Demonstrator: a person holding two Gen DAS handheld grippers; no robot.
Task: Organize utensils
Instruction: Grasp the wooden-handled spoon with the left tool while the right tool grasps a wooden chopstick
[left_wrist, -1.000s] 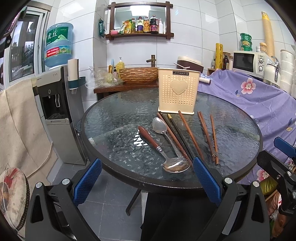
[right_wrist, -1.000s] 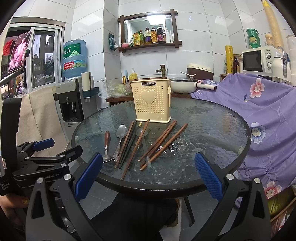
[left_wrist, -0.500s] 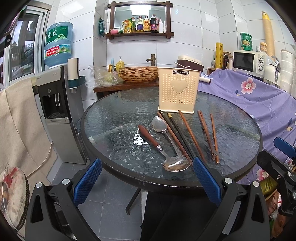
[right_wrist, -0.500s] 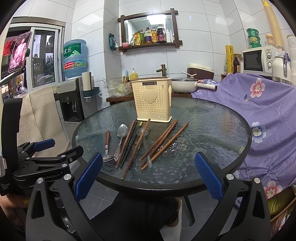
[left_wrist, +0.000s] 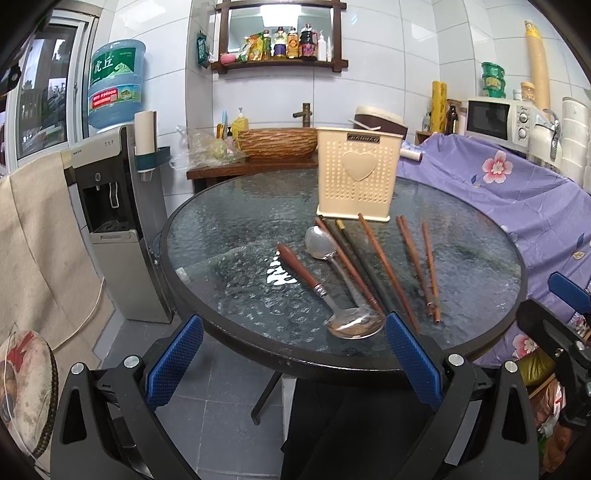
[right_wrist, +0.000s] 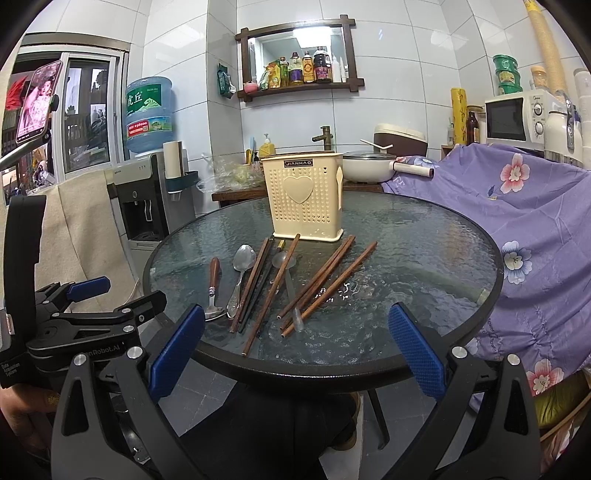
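You hold both grippers wide open and empty, left gripper (left_wrist: 293, 356) and right gripper (right_wrist: 295, 349), before the glass table (right_wrist: 424, 236). The chopsticks (right_wrist: 328, 275) and spoons (left_wrist: 334, 258) lie in front of the cream holder (right_wrist: 304, 197).

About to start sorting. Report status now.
Both tongs, left and right, open and empty, short of the table. Spoons and chopsticks loose on the glass; holder upright behind. Nothing in the way.
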